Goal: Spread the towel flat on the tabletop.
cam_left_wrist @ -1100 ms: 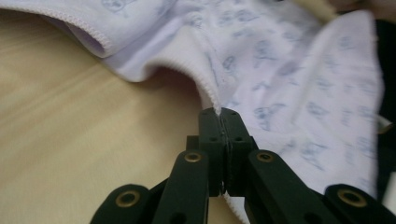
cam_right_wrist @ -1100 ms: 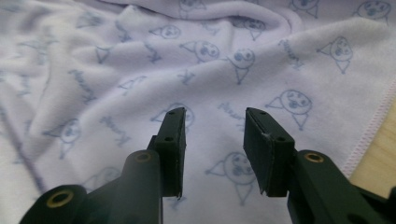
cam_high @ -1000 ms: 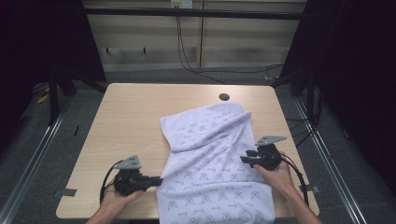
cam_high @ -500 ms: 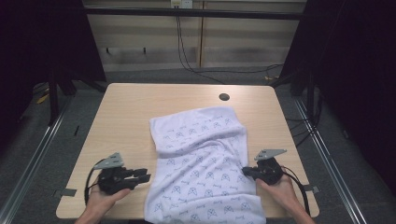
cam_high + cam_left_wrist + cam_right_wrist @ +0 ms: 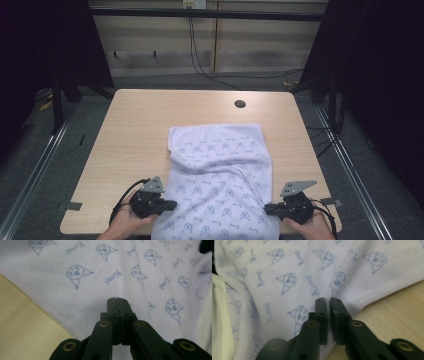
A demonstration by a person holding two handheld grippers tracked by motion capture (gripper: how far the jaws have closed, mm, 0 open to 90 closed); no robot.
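Lying on the near half of the desk (image 5: 150, 115), the printed towel (image 5: 220, 175) hangs over the front edge. The left tongs (image 5: 170, 204) are pressed together empty over it; the right tongs (image 5: 267, 207), just opening, stand slightly apart, gripping nothing.

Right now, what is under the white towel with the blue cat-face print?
Under the white printed towel lies the light wooden table, bare around its far and side edges. The towel's far end is folded over itself; whatever lies beneath the cloth is covered and cannot be told.
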